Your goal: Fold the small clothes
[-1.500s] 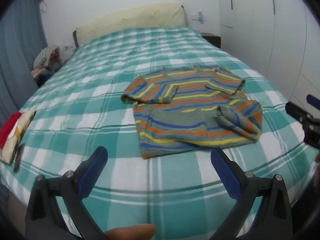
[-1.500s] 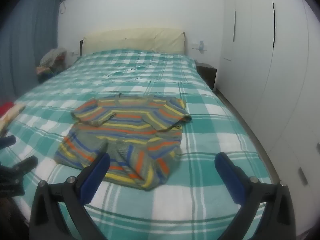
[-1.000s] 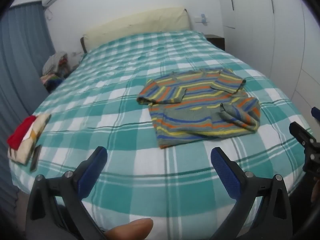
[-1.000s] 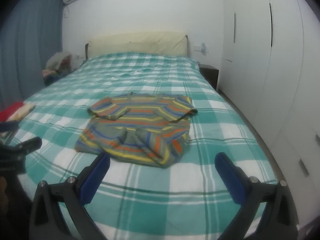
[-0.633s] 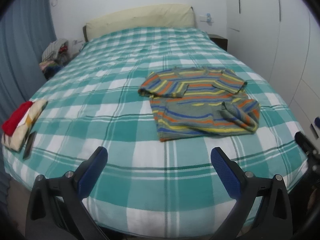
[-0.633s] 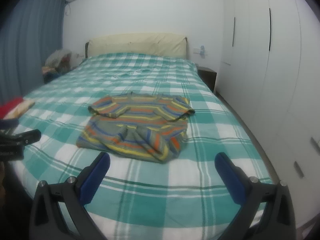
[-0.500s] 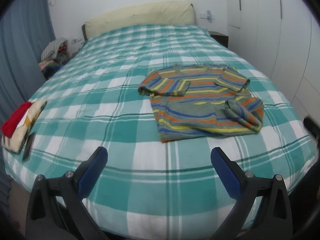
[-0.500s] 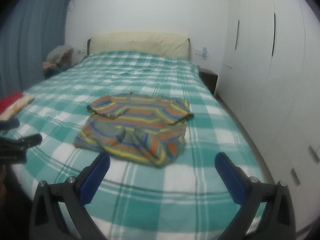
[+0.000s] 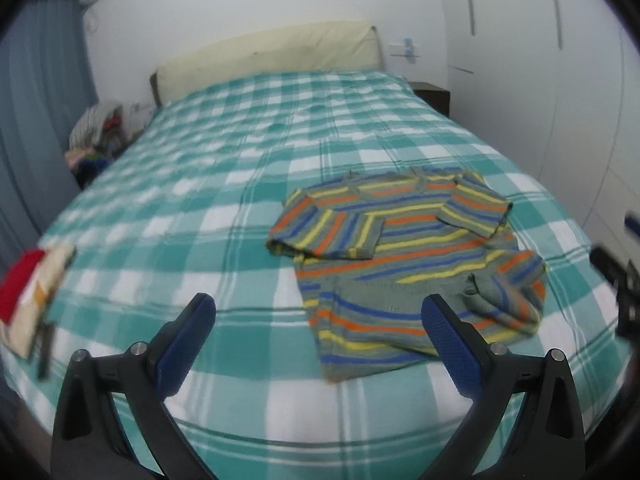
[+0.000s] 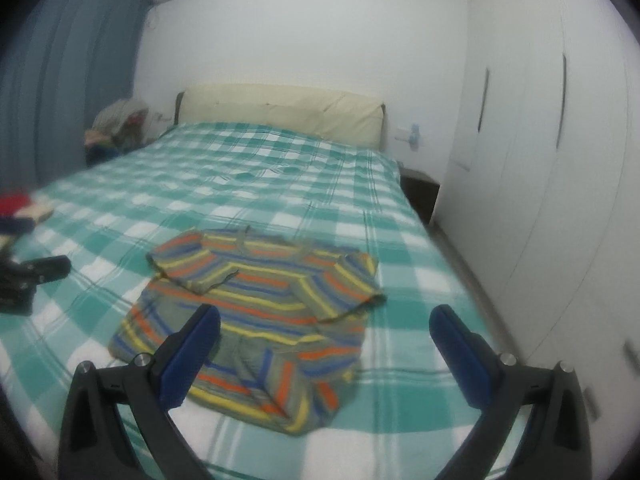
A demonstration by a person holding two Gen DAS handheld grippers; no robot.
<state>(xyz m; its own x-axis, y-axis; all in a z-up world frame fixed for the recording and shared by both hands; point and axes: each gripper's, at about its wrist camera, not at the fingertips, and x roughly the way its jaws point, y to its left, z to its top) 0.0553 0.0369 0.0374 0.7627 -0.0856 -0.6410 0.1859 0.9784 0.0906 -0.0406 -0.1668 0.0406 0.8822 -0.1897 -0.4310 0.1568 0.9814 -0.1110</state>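
Note:
A small striped sweater in grey, orange, yellow and blue lies on the green-and-white checked bed. Both its sleeves are folded across the chest, and its lower right hem is bunched up. My left gripper hovers open above the bed's near edge, short of the sweater's lower left corner. My right gripper is open too, held above the sweater at its lower right part. Neither gripper holds anything. Each gripper shows at the edge of the other's view.
A folded red and cream pile with a dark flat object beside it sits at the bed's left edge. Heaped clothes lie beside the headboard. White wardrobe doors run along the right, with a dark nightstand by the bed.
Both grippers drew back from the bed, then came forward again toward the sweater. They stayed open throughout. The sweater has not moved.

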